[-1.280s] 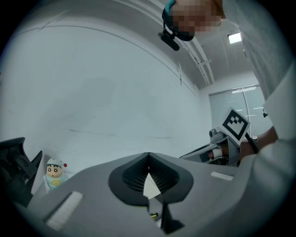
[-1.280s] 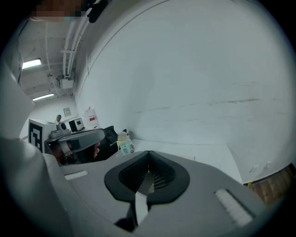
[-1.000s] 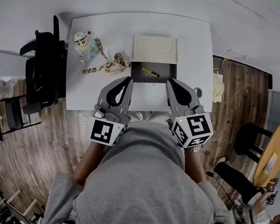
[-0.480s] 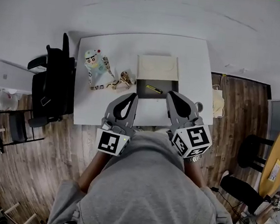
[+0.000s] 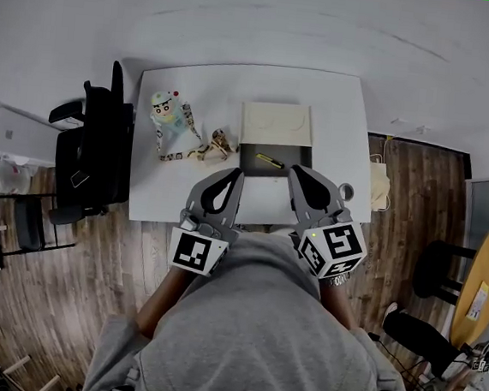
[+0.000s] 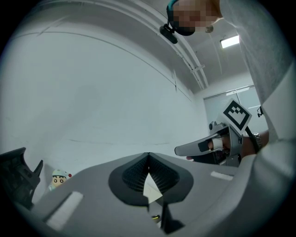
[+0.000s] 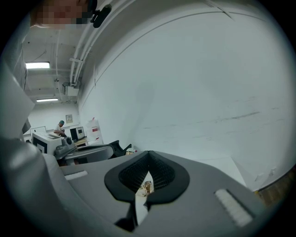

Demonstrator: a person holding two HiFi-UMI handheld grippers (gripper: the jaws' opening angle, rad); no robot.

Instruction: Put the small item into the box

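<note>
**Both grippers idle short of the box**

White worktop (image 5: 338, 113) pushed against a white wall, wood floor around it, black chair (image 5: 94, 150) at its left edge.

- Box (image 5: 275, 123) stands mid-worktop, pale lid swung open to the far side, dark tray facing me.
- Yellow stick (image 5: 269, 160) lies inside the tray, slanted. If that is the small item, I judge the job done.
- Spotted toy (image 5: 218, 142) sits on the worktop just left of the box, outside it, with a beaded strap trailing towards a cartoon figure (image 5: 165, 110). It may be the next item.
- Left gripper (image 6: 148, 156): fingers pressed together at the tips, nothing between them. It hangs at the near edge, clear of everything.
- Right gripper (image 7: 149, 153): likewise closed and empty, tips near the box's front edge.

Handling, my guess:
- The toy looks light and rigid.
- I would pinch it across the body, not by the strap. The strap would swing and could snag the box rim.
- The stick looks light, stiff and likely to roll.
- It is best gripped across its middle.
</note>
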